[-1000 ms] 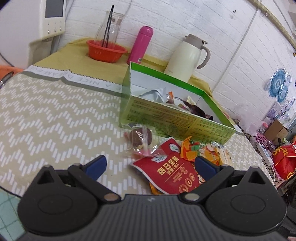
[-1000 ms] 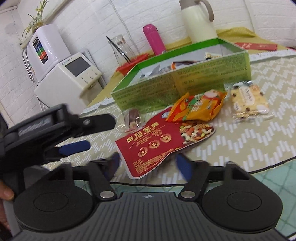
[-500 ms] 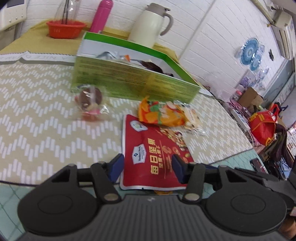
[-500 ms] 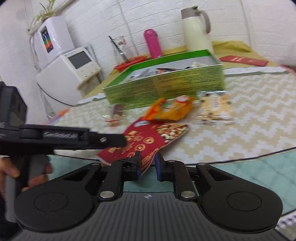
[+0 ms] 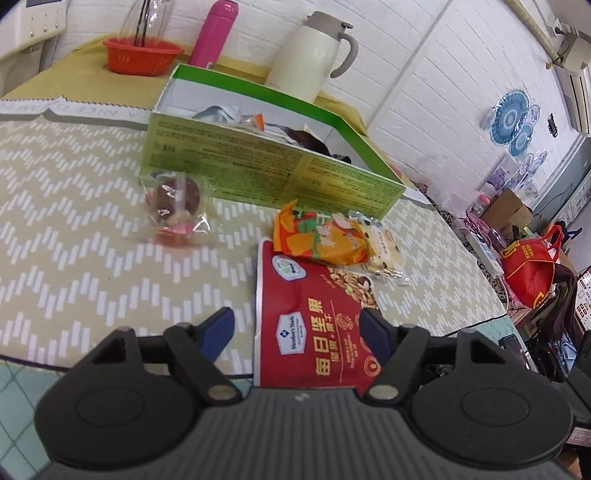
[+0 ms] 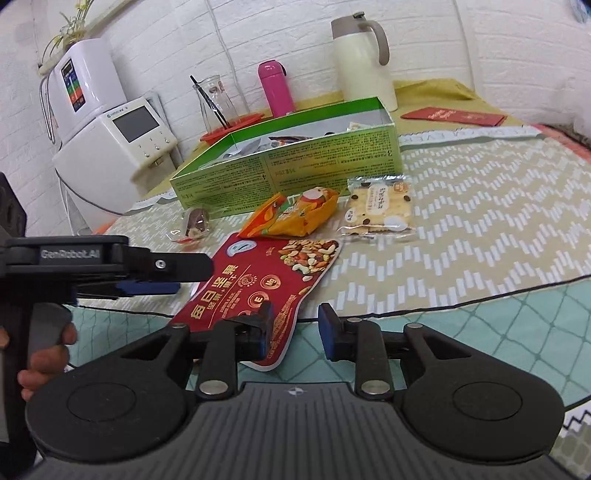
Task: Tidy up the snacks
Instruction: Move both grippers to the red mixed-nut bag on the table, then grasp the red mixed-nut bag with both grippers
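Left gripper (image 5: pixel 297 328): jaws opening, apart; the red pouch's near end lies between the blue pads, no pad pressing it.
Right gripper (image 6: pixel 293 330): jaws opening, apart; the pouch's near corner sits by the left pad, overhanging the table edge (image 6: pixel 480 295).
Red pouch (image 5: pixel 314 314): flat glossy foil, nuts printed on it, straight ahead of both jaws.
Orange packet (image 5: pixel 317 238): crinkled, puffy, resting on the pouch's far end.
Cracker pack (image 6: pixel 380 206): clear flat wrapper, right of the orange packet.
Chocolate (image 5: pixel 177 201): round, in clear film, ahead-left, alone on bare cloth.
Cloth (image 5: pixel 74 221): beige, white zigzag; open room left of the left jaws.
Box (image 5: pixel 258 173): green cardboard, open top, beyond the snacks, wrappers inside.
Jug (image 5: pixel 314 59), pink bottle (image 5: pixel 214 33), red basket (image 5: pixel 142 55): farthest, by the brick wall.
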{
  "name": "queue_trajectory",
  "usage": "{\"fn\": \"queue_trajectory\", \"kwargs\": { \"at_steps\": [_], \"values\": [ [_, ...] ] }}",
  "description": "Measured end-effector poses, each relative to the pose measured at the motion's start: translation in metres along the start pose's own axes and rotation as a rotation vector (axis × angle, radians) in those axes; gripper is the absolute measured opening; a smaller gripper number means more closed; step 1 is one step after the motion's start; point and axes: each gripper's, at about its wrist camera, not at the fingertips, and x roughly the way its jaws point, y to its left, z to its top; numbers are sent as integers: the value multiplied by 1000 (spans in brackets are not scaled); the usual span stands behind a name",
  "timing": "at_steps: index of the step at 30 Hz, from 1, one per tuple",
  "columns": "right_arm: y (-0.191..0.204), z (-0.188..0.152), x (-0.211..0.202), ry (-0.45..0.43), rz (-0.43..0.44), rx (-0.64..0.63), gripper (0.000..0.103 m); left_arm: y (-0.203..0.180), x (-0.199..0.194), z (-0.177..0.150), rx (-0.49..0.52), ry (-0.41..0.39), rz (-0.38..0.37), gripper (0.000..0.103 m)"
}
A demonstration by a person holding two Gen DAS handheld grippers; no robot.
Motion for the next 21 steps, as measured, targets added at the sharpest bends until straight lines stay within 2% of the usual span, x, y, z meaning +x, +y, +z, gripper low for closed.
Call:
{"fn": "queue_trajectory", "kwargs": {
  "at_steps": [6,9,12,13,16,21],
  "values": [
    [-1,3,2,6,2,15,52,-1,14,10,24,20,-23,72],
    [-1,3,1,7,8,18,59,-4,16,10,46,28,-21,71],
    [0,4,4,5,9,13,61,-9,17,9,88,39,-12,54],
    [1,5,5,5,9,11,61,-10,17,8,98,43,-11,51],
    [4,6,8,6,4,1,65,-10,16,7,95,47,-16,51],
    [1,6,4,13,11,0,63,-3,11,8,68,36,-2,56]
  ]
}}
